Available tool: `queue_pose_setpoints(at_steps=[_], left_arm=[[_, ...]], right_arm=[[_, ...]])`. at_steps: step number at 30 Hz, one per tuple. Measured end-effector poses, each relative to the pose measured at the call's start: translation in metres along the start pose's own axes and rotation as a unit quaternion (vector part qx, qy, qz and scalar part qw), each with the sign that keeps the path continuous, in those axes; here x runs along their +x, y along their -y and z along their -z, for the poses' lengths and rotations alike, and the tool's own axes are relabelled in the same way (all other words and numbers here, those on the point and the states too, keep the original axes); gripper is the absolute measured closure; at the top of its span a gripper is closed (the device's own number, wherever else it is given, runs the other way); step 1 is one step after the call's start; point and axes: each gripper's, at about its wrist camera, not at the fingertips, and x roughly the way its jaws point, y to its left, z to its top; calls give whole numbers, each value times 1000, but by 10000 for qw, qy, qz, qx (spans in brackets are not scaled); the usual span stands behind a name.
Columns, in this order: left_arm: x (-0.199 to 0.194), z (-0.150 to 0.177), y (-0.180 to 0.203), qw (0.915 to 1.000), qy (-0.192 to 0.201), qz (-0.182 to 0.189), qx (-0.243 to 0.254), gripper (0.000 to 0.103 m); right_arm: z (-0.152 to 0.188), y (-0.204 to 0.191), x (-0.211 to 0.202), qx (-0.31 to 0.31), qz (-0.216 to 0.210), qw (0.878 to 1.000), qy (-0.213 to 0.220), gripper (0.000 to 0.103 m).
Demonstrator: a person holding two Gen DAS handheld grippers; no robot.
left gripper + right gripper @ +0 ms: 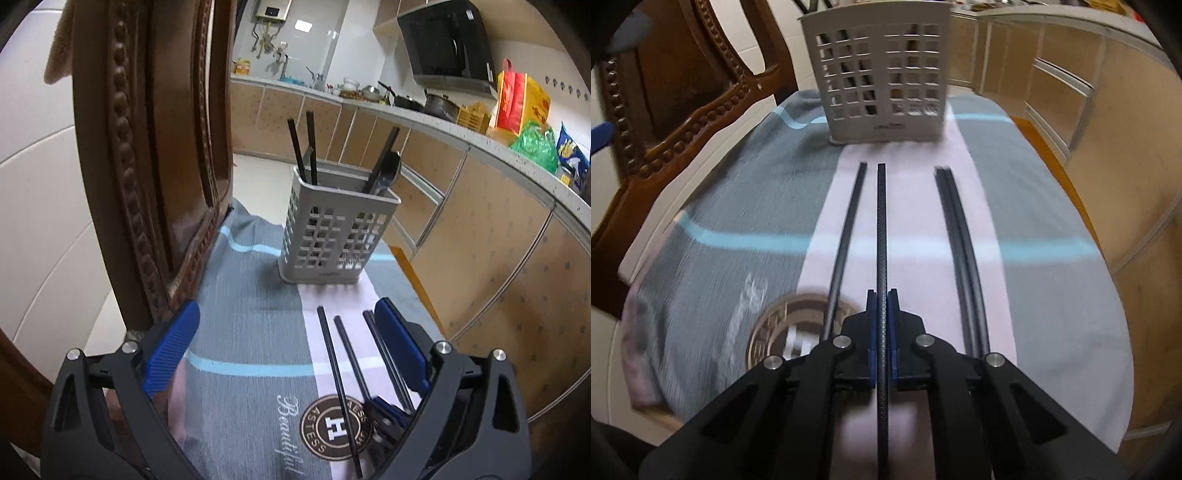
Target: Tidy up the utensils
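A grey slotted utensil caddy (332,236) stands at the far end of a towel-covered table (243,317); it also shows in the right wrist view (882,74). It holds black chopsticks and a metal spoon (391,171). Black chopsticks (336,369) lie on the towel's pink stripe. My right gripper (882,299) is shut on one black chopstick (881,229), which points toward the caddy. Another chopstick (849,221) lies left of it and a pair (955,236) lies right. My left gripper (288,350) is open and empty above the towel; the right gripper shows low in the left wrist view (384,417).
A carved wooden chair back (147,147) stands close on the left, also visible in the right wrist view (665,122). Kitchen cabinets (498,258) and a cluttered counter (443,110) run along the right. The table's wooden edge (410,269) shows right of the towel.
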Motion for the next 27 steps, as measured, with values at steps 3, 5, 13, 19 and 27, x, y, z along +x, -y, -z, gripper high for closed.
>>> queue_pose_setpoints(at_steps=[3, 5, 13, 19, 27], left_arm=[[2, 6, 3, 9999, -145, 30, 34, 8], [5, 11, 4, 9996, -268, 23, 23, 8], [22, 23, 9, 9976, -661, -118, 174, 8], [22, 15, 1, 9979, -633, -128, 21, 8], [29, 11, -5, 9974, -697, -187, -37, 8]], right_arm=[[15, 4, -11, 205, -90, 9997, 26, 97], [15, 6, -10, 335, -175, 9993, 53, 97], [-10, 3, 1, 12, -233, 9997, -50, 90], [-64, 2, 43, -215, -430, 9974, -543, 90], [-112, -10, 82, -698, -407, 9925, -920, 90]])
